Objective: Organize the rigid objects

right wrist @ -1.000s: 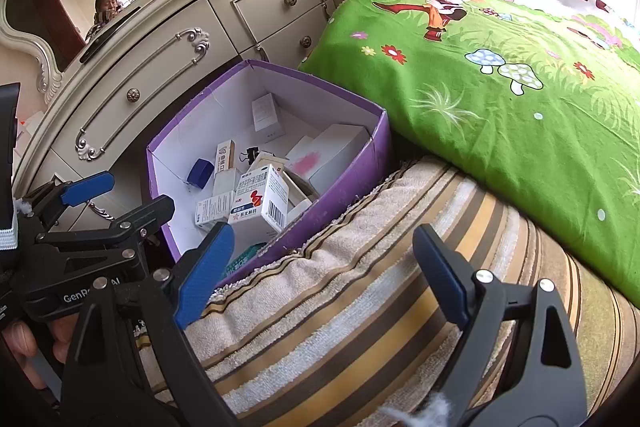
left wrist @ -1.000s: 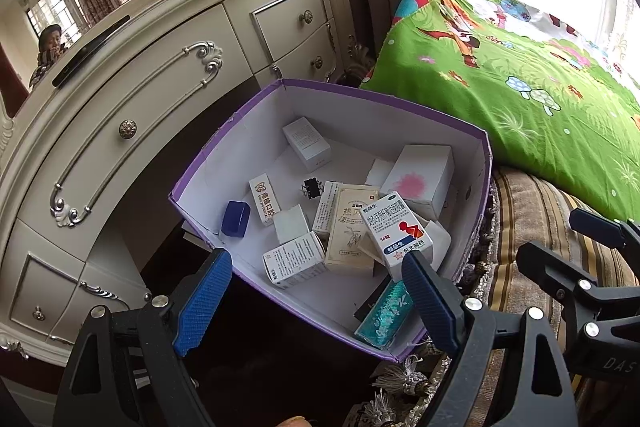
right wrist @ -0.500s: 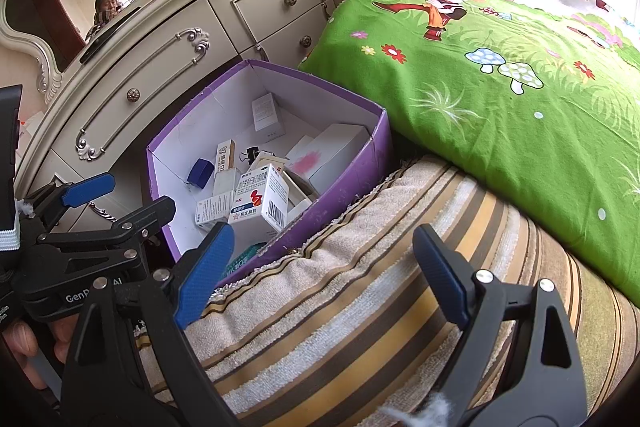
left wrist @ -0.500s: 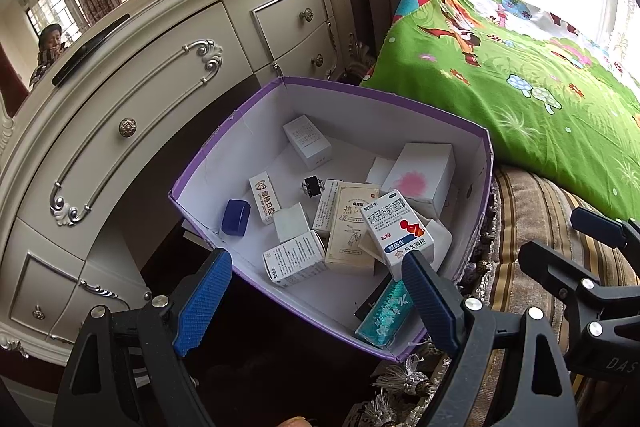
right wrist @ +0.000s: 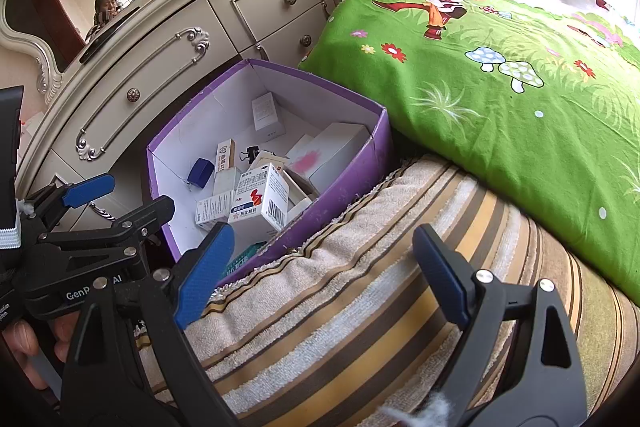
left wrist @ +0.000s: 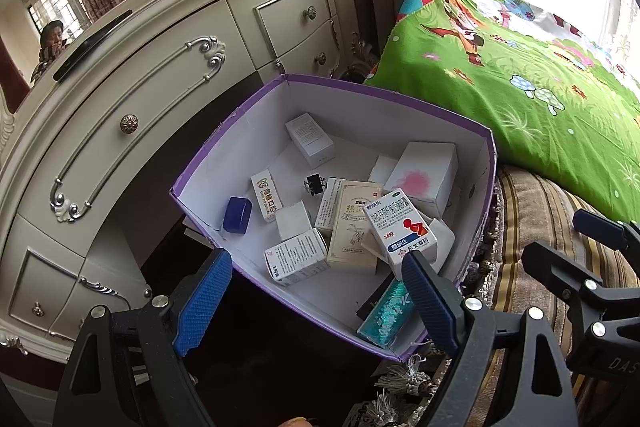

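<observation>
So both my grippers are spread wide with nothing in them: left gripper hangs over the near corner of the purple box, right gripper sits over the striped blanket just beside it. All the stuff to sort is in the box: a heap of small cartons, with the red and blue carton tilted on top of the pile, a teal packet jammed in the near corner, and a little blue case off alone. My worry: grab the top carton and the ones under it could slide. The box looks half off the bed edge too, so a hard push might tip it toward the dresser. The green pillow crowds the far side.
</observation>
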A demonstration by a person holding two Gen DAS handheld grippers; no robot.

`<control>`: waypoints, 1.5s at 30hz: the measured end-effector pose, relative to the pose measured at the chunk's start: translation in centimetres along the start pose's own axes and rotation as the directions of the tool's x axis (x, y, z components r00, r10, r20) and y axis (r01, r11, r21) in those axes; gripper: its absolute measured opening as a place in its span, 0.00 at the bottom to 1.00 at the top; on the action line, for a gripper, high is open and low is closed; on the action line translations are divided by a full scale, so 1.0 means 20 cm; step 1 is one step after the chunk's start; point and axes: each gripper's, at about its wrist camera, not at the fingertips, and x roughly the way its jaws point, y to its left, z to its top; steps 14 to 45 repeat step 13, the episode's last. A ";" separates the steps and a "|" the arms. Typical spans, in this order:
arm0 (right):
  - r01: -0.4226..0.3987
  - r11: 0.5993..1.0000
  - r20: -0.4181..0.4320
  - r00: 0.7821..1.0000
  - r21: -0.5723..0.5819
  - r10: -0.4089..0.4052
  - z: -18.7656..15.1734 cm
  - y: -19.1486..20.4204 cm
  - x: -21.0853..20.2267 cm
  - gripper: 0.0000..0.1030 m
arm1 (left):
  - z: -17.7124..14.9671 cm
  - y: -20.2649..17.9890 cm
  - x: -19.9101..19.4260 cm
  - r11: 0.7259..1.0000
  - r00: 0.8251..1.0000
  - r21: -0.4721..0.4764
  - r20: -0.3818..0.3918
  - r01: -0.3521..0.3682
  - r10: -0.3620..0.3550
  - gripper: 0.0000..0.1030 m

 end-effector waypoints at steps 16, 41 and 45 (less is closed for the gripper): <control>0.007 1.000 0.012 1.000 0.020 -0.007 -0.01 -0.01 -0.03 0.90 | 0.02 -0.02 -0.03 1.000 0.999 -0.019 0.044 0.022 -0.021 0.86; 0.007 1.000 0.012 1.000 0.020 -0.007 -0.01 -0.01 -0.03 0.90 | 0.02 -0.02 -0.03 1.000 0.999 -0.019 0.044 0.022 -0.021 0.86; 0.007 1.000 0.012 1.000 0.020 -0.007 -0.01 -0.01 -0.03 0.90 | 0.02 -0.02 -0.03 1.000 0.999 -0.019 0.044 0.022 -0.021 0.86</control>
